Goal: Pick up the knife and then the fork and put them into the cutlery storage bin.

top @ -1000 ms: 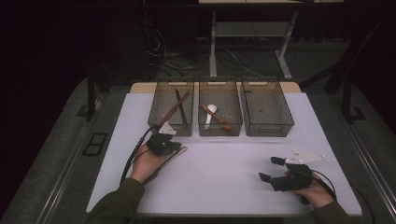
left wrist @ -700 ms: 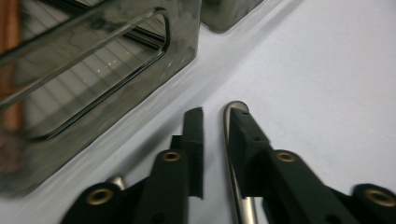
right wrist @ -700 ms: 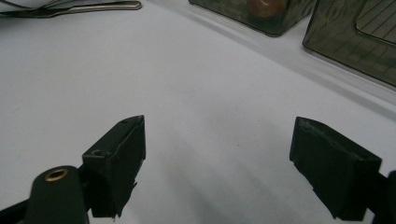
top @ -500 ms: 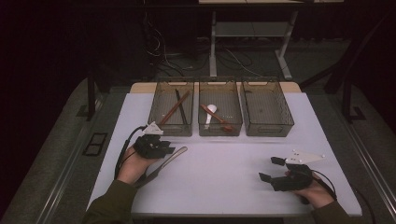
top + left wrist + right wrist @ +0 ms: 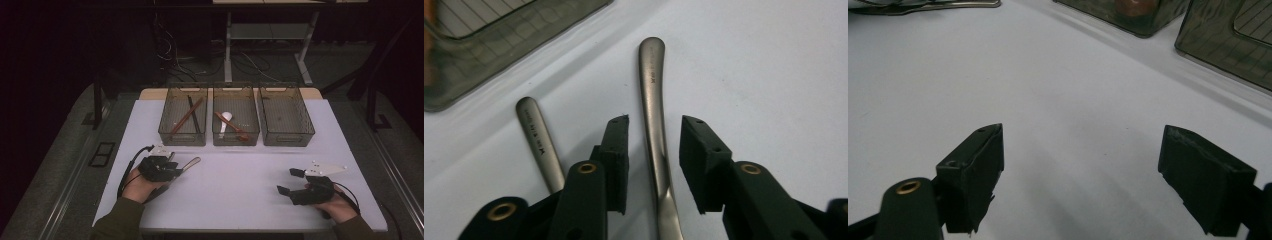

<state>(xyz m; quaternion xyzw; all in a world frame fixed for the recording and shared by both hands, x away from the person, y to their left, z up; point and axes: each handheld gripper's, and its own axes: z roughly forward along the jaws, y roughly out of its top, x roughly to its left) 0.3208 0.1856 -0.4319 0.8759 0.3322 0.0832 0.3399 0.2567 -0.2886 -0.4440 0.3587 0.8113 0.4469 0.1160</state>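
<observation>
**A:** Start nearest. What is each claw doing?

**B:** The right claw (image 5: pixel 289 181) sits low on the white bench (image 5: pixel 250 185), near its front right corner, in the person's right hand (image 5: pixel 340 207). Its jaws stand wide with only bare bench between them.

**A:** And the left one?

**B:** The left claw (image 5: pixel 653 152), in the left hand (image 5: pixel 136 184), lies at the front left of the bench. Its jaws have just been opening and now stand narrowly apart. A metal handle (image 5: pixel 655 120) runs up between them; the pads flank it with a small gap each side and do not press on it, so it lies free on the bench.

**A:** Just one piece of cutlery there?

**B:** Two. A second metal handle (image 5: pixel 538 142) lies just beside the first, outside the jaws, to the left in the left gripper view. From above, one handle end pokes out past the claw toward the bins.

**A:** What lies farther back?

**B:** Three smoky, see-through bins in a row. The left bin (image 5: pixel 167 131) holds a brown stick and a dark stick, crossed. The middle bin (image 5: pixel 236 137) holds a white spoon (image 5: pixel 225 120) and a brown spoon (image 5: pixel 233 127) lying across each other. I can make out nothing in the right bin (image 5: pixel 286 137).

**A:** How close is the left claw to them?

**B:** Near the left bin's front wall, not touching.
</observation>
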